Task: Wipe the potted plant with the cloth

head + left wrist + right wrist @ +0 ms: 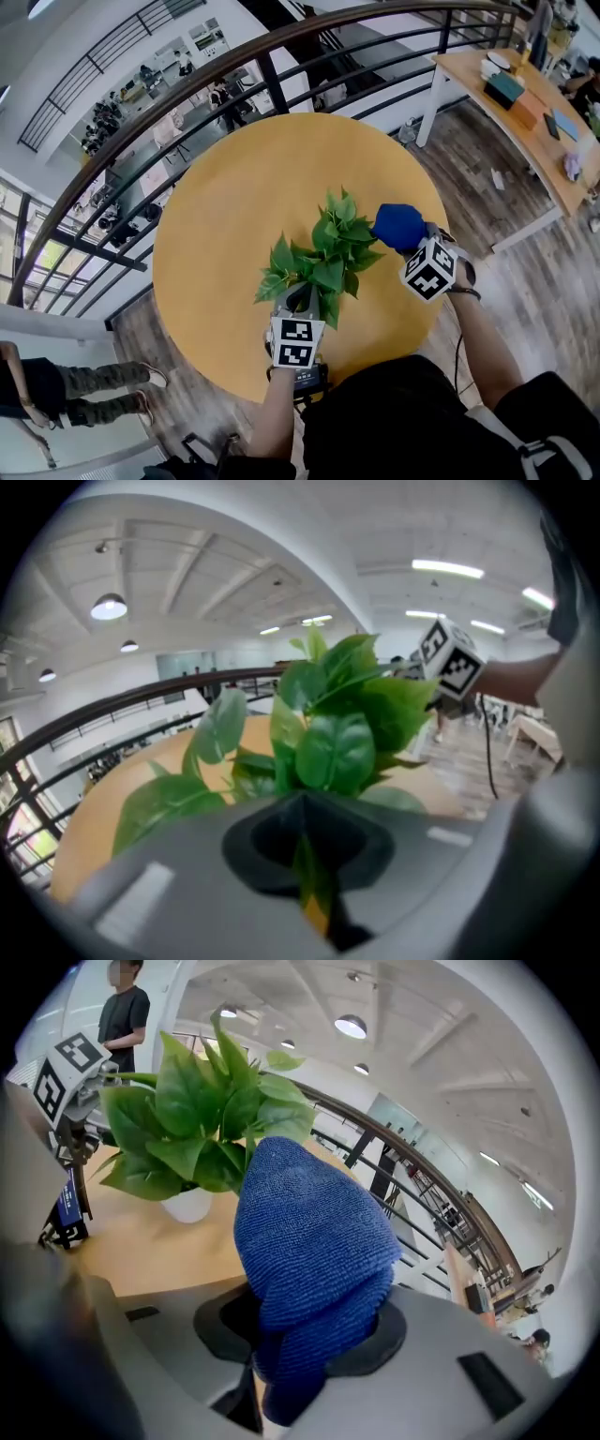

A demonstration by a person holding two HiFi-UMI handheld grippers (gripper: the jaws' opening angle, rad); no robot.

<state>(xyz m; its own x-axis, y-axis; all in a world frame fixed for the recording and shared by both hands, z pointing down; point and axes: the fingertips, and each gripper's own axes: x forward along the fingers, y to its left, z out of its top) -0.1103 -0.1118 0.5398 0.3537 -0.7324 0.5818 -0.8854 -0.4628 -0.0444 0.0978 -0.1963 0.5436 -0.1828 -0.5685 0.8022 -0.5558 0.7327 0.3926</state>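
Observation:
A potted plant (328,253) with broad green leaves stands near the front of the round yellow table (234,187). Its white pot (187,1206) shows only in the right gripper view. My left gripper (302,300) reaches into the foliage from the near side and is shut on a thin green leaf (314,888). My right gripper (412,246) is shut on a bunched blue cloth (398,225), held just right of the plant's top leaves. In the right gripper view the cloth (314,1241) fills the jaws and hides the fingertips, close to the leaves (211,1110).
A dark metal railing (281,56) curves round the far side of the table. A wooden desk (525,112) with small items stands at the far right. A person's legs (84,384) are at the lower left, and another person (127,1012) stands beyond the plant.

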